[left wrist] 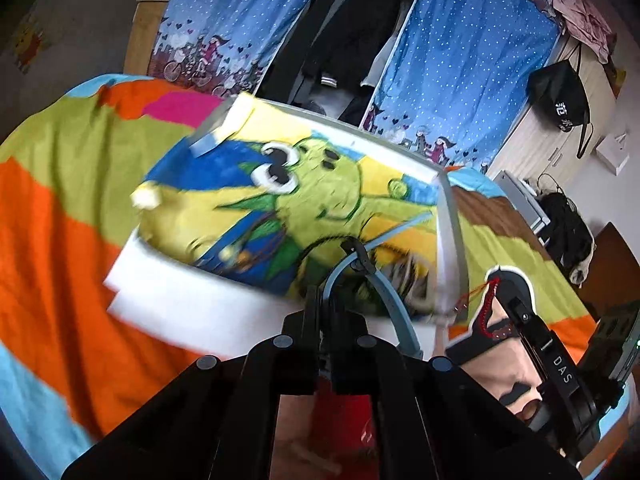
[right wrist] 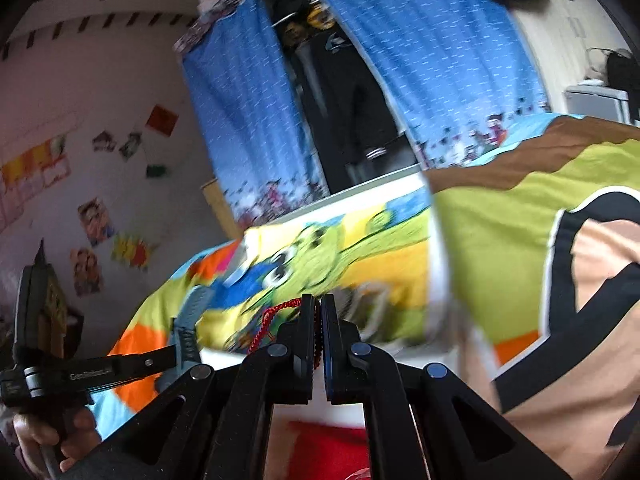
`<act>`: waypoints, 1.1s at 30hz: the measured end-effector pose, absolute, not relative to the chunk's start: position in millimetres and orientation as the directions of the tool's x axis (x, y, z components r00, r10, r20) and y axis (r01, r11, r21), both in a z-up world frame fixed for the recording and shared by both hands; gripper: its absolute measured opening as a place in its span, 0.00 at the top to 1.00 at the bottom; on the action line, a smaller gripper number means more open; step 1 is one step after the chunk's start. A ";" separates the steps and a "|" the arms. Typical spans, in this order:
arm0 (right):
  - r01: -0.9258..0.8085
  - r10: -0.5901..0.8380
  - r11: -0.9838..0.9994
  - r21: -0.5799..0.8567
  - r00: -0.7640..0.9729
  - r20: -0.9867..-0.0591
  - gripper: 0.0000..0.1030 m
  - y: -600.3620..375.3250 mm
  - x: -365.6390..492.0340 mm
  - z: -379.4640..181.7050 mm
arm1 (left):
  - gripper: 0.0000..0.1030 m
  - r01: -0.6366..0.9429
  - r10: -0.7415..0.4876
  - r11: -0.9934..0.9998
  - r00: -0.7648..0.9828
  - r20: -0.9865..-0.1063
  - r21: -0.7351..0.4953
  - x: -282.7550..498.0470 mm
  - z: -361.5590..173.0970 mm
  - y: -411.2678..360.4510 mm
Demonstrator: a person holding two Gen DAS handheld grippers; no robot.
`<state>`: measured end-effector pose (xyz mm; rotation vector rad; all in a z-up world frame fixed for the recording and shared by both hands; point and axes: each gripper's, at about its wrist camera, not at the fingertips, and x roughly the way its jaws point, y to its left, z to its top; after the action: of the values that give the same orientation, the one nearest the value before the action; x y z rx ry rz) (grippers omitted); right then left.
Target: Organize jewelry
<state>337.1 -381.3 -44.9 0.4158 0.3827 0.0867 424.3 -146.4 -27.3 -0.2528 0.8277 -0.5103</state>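
Note:
In the left wrist view my left gripper (left wrist: 325, 305) is shut on a grey-blue watch strap (left wrist: 390, 292), which loops up past its black buckle and back down. To its right my right gripper (left wrist: 508, 300) is shut on a red braided cord bracelet (left wrist: 485, 312). The right wrist view shows the red bracelet (right wrist: 276, 318) pinched between the closed fingers of the right gripper (right wrist: 318, 305). The left gripper (right wrist: 170, 356) holds the strap (right wrist: 190, 320) at the lower left. Both hover over a white-rimmed tray (left wrist: 180, 300) lined with a green cartoon picture, which holds blurred small pieces.
The tray (right wrist: 440, 276) lies on a bright patchwork bedspread (left wrist: 48, 208). A red object (left wrist: 340, 420) sits below the grippers. Beyond the bed hang blue dotted curtains (left wrist: 460, 60) with dark clothes between them. A wooden cabinet with a black bag (left wrist: 560, 92) stands at the right. A hand (right wrist: 36, 440) grips the left tool.

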 end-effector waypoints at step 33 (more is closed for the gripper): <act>0.108 0.045 0.941 0.322 0.901 -0.432 0.47 -422.1 363.4 -48.9 | 0.27 0.237 -0.318 0.948 0.689 -0.651 -0.213 435.5 -5.4 -192.0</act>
<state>363.4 -422.1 -48.9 0.3477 0.4500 -0.0333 435.5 -192.0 -5.4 -0.1156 0.7490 -0.3112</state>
